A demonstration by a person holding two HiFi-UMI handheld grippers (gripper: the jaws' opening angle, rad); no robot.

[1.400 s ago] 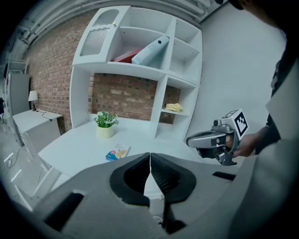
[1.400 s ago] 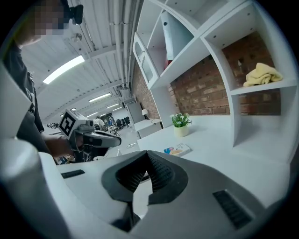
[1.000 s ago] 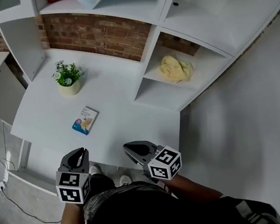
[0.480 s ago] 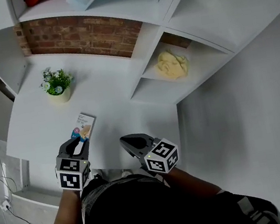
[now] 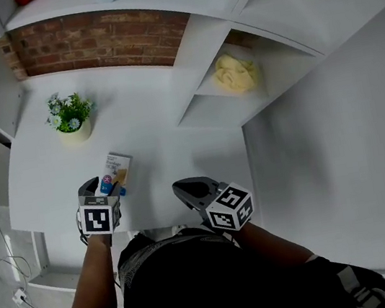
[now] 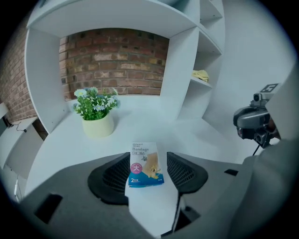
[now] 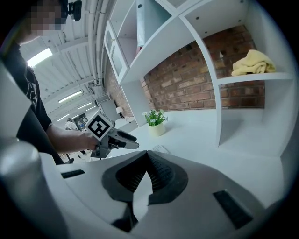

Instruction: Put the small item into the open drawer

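On the white desk (image 5: 159, 129), a potted plant (image 5: 70, 119) stands at the far left. The bandage box (image 5: 116, 169) lies flat near the front edge, between the jaws of the left gripper (image 6: 148, 158), which have just been opening and do not clamp it. The right gripper (image 7: 147, 156) hangs over the desk edge, jaws together, empty. A yellow cloth (image 5: 236, 73) lies on the right shelf.

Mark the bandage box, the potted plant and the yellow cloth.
bandage box (image 6: 145, 165), left gripper view, middle of its printed top face.
potted plant (image 6: 98, 126), left gripper view, front of the pale pot.
yellow cloth (image 5: 236, 73), head view, middle of the crumpled heap.
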